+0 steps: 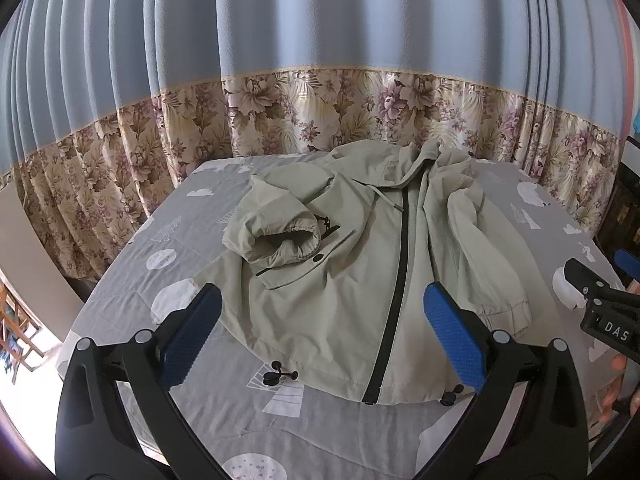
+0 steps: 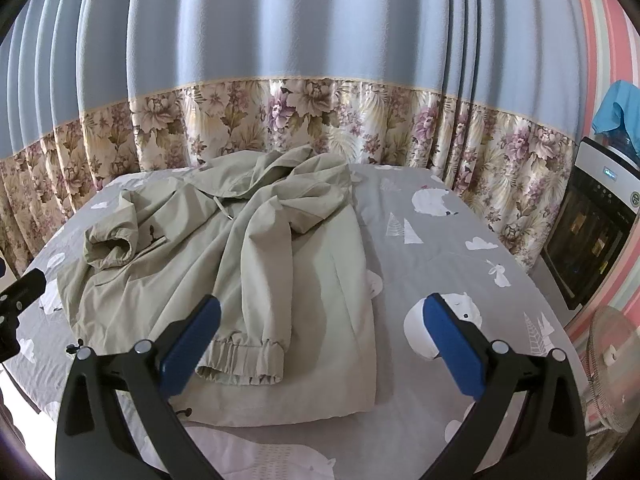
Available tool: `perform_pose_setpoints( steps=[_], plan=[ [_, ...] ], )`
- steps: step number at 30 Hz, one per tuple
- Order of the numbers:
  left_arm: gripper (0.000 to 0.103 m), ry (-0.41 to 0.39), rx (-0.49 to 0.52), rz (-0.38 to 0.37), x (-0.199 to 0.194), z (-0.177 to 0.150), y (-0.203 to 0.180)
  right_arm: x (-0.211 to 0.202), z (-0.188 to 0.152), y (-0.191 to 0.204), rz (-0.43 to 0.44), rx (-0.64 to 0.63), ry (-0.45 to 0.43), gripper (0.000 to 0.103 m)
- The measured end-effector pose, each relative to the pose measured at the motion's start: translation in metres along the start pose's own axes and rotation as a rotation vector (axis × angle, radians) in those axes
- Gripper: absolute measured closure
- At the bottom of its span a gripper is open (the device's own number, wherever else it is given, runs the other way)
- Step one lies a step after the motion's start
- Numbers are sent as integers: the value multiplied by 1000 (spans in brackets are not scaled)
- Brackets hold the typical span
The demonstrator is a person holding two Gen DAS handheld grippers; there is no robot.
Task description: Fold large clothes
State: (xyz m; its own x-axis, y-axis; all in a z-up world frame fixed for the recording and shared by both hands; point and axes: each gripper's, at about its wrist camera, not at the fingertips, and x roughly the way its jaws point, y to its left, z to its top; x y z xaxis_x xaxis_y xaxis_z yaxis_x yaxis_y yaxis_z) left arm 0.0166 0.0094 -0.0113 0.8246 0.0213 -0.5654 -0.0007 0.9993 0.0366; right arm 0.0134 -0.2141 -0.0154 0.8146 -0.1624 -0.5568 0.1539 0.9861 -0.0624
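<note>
Both grippers — left [image 1: 322, 336], right [image 2: 322, 344] — hover wide-open above jacket [image 1: 344, 280].

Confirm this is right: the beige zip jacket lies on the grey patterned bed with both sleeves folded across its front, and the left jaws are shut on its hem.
Not quite. The left gripper hovers open above the jacket, holding nothing, as the left wrist view shows. The rest stands: the jacket lies on the grey patterned bed with both sleeves folded across its front.

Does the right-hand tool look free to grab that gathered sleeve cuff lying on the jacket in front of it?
Probably yes. The right gripper is open and empty, and the sleeve cuff lies on top of the jacket just ahead, near its left finger. Nothing covers it.
</note>
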Motion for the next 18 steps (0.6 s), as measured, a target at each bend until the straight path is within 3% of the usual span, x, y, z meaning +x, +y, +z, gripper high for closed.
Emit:
perform_pose_setpoints(
  steps=[18],
  plan=[
    [3,4,2,4,2,1,-2,2,-1,0,18,4,18,2]
  ],
)
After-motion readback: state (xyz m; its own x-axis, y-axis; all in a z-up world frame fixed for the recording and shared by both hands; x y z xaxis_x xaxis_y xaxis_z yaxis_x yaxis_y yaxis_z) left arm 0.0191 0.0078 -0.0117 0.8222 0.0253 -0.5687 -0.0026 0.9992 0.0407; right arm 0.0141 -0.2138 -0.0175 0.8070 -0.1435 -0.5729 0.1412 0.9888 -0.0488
